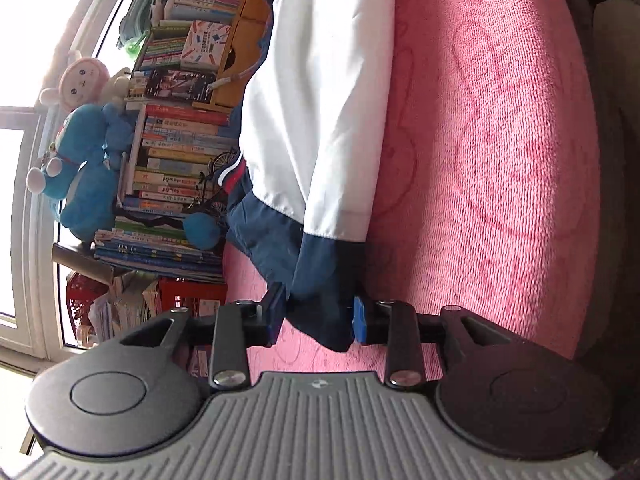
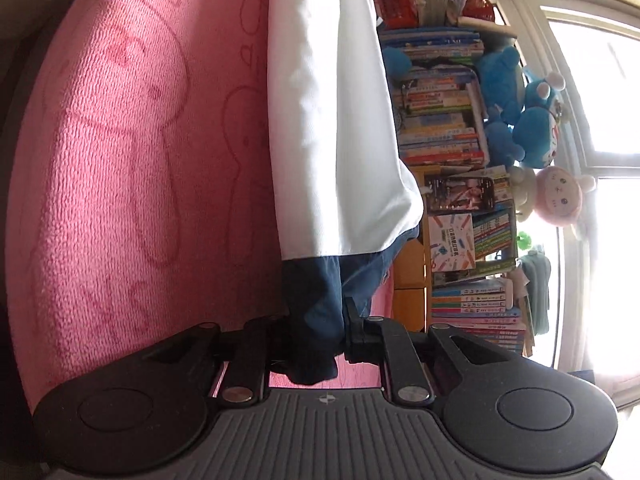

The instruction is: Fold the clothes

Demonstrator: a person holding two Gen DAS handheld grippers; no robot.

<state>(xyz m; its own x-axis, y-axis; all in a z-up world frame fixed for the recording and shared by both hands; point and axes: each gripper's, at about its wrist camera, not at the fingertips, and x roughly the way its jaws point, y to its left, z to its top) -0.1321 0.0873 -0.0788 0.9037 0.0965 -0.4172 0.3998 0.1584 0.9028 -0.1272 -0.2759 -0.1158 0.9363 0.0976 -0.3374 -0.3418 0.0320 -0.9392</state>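
The jacket [image 1: 312, 92] is held up off the pink blanket [image 1: 500, 140], strung between both grippers. The left gripper [image 1: 318, 318] is pinched onto a navy cuff or hem, and the right gripper [image 2: 316, 340] is clamped on navy fabric at the other end. It looks like thin, slick shell fabric: light, floppy, probably prone to sliding out of the pads. Navy bands are judged the best grab spots, since doubled seams give more bite. Which fold stage this is can't be told.
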